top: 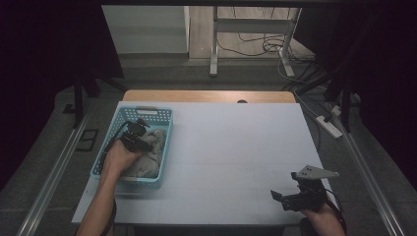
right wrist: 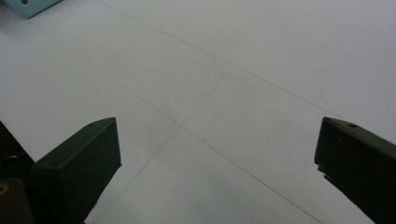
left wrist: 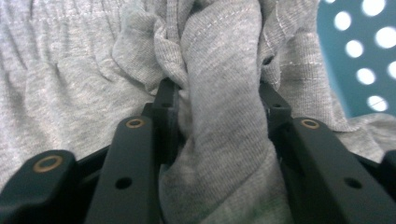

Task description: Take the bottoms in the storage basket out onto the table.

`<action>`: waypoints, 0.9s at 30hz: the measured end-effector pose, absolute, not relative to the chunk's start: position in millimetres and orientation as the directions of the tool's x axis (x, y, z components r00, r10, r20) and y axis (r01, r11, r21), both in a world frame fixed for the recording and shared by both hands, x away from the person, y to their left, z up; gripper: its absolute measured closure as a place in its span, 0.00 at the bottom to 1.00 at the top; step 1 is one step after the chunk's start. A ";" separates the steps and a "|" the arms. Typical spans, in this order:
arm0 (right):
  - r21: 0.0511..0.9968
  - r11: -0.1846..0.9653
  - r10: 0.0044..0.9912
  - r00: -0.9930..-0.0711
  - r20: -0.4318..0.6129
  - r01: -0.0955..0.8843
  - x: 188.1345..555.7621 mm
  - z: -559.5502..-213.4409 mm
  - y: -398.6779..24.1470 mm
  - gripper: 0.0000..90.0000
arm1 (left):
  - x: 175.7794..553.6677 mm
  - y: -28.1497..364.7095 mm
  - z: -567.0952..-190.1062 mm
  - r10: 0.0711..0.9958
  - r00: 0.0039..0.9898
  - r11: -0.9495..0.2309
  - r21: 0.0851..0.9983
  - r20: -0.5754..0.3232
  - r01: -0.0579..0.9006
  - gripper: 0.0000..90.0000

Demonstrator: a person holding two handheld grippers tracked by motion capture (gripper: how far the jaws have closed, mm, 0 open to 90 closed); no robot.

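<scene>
The left hand-held gripper pinches a bunched fold of the grey knitted cotton garment inside the perforated turquoise plastic basket. Lifting could drag the light basket along, or the fold may slip. The right hand-held gripper hangs wide open and empty over the white desk.

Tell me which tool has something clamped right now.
The left tool, down in the blue basket, pinching a fold of grey cloth; the right tool stands open.
</scene>
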State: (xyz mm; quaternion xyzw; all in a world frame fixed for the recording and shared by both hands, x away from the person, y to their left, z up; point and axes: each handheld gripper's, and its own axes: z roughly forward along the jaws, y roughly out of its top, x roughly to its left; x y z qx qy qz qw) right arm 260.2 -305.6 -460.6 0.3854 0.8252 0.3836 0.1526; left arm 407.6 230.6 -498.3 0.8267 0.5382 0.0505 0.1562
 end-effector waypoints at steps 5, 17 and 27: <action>0.755 0.399 0.753 -0.656 0.053 0.520 260.4 -460.4 -306.2 0.01 | 405.0 233.1 -490.2 0.899 0.422 -0.360 0.353 -0.115 0.863 0.71; 0.764 0.386 0.755 -0.653 0.060 0.516 259.8 -459.8 -307.9 0.01 | 392.8 256.8 -466.0 0.867 0.422 -0.234 0.532 -0.264 0.814 0.71; 0.769 0.380 0.755 -0.652 0.063 0.514 259.3 -459.4 -308.8 0.01 | 385.0 268.6 -451.7 0.835 0.459 -0.189 0.625 -0.304 0.757 0.71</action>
